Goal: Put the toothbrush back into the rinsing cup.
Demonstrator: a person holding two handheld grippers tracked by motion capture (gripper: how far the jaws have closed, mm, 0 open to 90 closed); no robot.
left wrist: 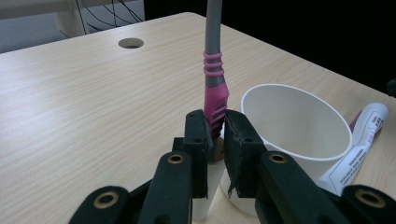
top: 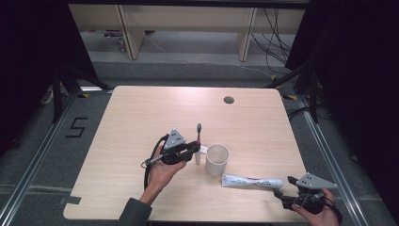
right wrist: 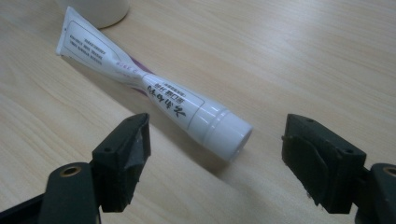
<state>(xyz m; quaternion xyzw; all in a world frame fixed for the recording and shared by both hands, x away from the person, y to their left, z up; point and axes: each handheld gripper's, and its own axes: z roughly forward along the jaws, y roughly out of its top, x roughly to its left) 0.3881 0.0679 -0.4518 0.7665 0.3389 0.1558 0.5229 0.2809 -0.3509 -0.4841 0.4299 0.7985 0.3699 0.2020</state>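
A toothbrush [top: 198, 136] with a grey shaft and pink grip [left wrist: 215, 100] stands upright just left of a white paper cup [top: 217, 159]. My left gripper [top: 194, 149] is shut on its pink handle [left wrist: 215, 122], its jaws pressing it from both sides, right beside the cup [left wrist: 299, 135]. A white toothpaste tube [top: 251, 181] lies flat on the table in front of the cup. My right gripper [top: 282, 187] stands open at the tube's capped end, and the cap [right wrist: 228, 132] lies on the table just beyond its two wide-set jaws, untouched.
The light wooden table [top: 155, 108] has a round cable hole [top: 228, 100] near its far edge. Dark curtains flank both sides, and cables trail on the floor behind the table. The toothpaste tube [left wrist: 362, 144] lies close to the cup's right side.
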